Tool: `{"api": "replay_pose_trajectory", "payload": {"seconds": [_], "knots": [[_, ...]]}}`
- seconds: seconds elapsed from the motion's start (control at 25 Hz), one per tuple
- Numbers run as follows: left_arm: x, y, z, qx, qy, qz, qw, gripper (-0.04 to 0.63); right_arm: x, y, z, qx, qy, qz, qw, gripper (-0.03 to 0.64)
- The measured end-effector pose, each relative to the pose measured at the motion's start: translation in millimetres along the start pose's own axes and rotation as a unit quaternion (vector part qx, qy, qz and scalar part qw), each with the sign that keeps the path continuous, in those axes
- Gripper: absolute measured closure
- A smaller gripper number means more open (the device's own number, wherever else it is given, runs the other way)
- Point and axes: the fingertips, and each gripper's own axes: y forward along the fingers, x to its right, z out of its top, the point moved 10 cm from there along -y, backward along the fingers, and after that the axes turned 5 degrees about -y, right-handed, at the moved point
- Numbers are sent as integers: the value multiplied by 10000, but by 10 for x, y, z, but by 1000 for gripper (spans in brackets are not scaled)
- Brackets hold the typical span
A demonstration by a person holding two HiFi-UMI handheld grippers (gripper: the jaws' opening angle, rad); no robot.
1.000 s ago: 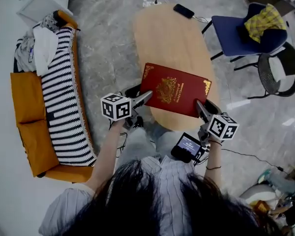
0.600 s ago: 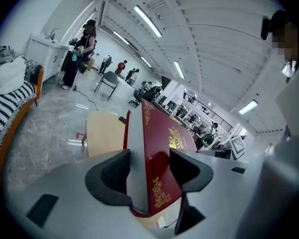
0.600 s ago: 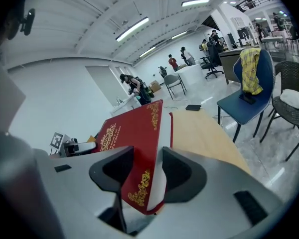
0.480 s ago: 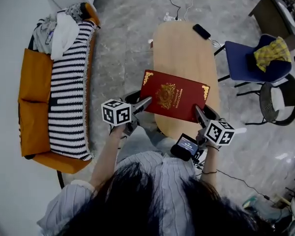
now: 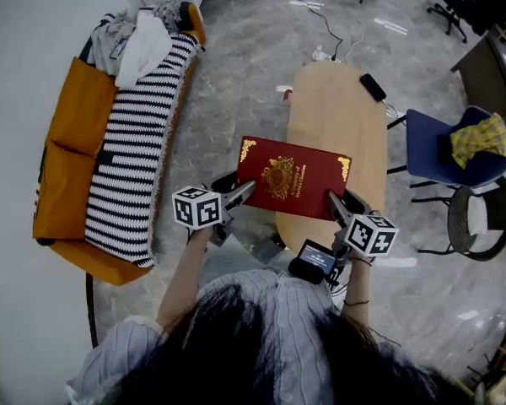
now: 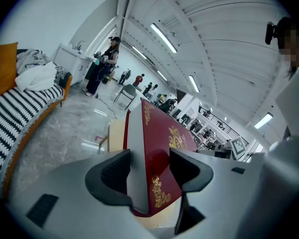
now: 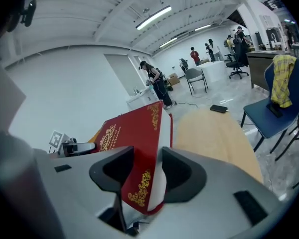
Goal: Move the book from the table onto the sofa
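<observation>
— So, left to right, how many of each?
— One orange sofa (image 5: pixel 67 142); one red book (image 5: pixel 291 178); one wooden table (image 5: pixel 337 116); two chairs, blue chair (image 5: pixel 443 154) and black chair (image 5: pixel 481 218).
— And the two grippers?
— Clamped on the book: left gripper (image 5: pixel 240 194) at its near left corner, right gripper (image 5: pixel 333 199) at its near right; jaws parted only by its thickness. Book held over the table's near end.

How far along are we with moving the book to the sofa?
Done: left gripper and right gripper are shut on the red book at its near corners; it looks lifted off the table. In hand: the carry. Left: setting it on the sofa.
</observation>
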Motion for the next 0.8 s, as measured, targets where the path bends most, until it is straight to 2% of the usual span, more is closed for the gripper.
{"api": "replay_pose_trajectory", "payload": {"seconds": [0.52, 0.8], "knots": [[-624, -875, 192, 773, -481, 679, 9935, 339, -782, 941, 339, -545, -555, 703, 9945, 426], [-1105, -1433, 367, 1058, -745, 931, 9872, 339, -1410, 1543, 491, -798, -858, 967, 9884, 428]]}}
